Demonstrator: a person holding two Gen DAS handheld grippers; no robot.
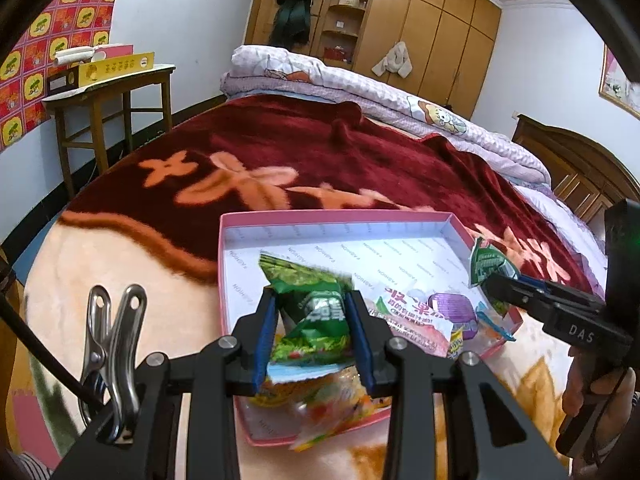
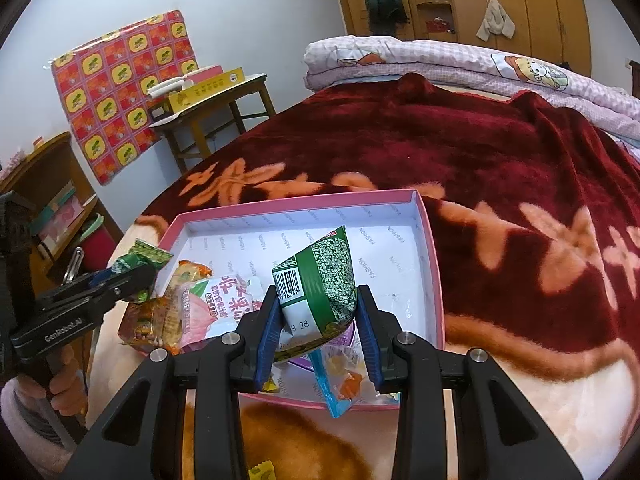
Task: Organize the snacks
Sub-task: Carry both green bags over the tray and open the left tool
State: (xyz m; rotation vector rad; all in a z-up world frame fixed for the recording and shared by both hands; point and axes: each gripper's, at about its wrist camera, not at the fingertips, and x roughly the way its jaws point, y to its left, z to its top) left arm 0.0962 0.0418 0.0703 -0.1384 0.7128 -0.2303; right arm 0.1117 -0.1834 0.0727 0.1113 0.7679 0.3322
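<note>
Maroon plush blanket (image 2: 460, 152) w/ peach flowers covers the bed; folded quilt (image 2: 440, 56) sits at the far end, wooden side table (image 1: 108, 92) off to your left. On the blanket lies the pink box (image 2: 434, 280), shallow, white-lined, open top. That's where the snacks are going.

Near end of the box is already cluttered: pink-white pouch (image 2: 224, 308), orange snack pack (image 2: 152, 320) at the left edge, purple pack (image 1: 452, 312), blue-edged candy wrapper (image 2: 340, 384) hanging over the near rim. Far half of the box floor is bare.

You're mid-placement w/ both hands. Left gripper (image 1: 314, 320) has its jaws clamped on a green snack bag (image 1: 312, 312), held above the near-left part of the box. Right gripper (image 2: 318, 324) is squeezed on a second green bag (image 2: 320, 284), barcode side facing you, held over the near-right part. Both bags look lifted, not resting, tho I can't tell how high.

Next move, as I read it: carry each bag fwd over the bare far half, lower till it touches the liner, then let the jaws part. Keep the two grippers well apart so they don't clash; bags are soft and crinkly, so expect them to slump once released. One yellow candy (image 2: 262, 472) sits on the blanket outside the box, so prob. more to collect after.
</note>
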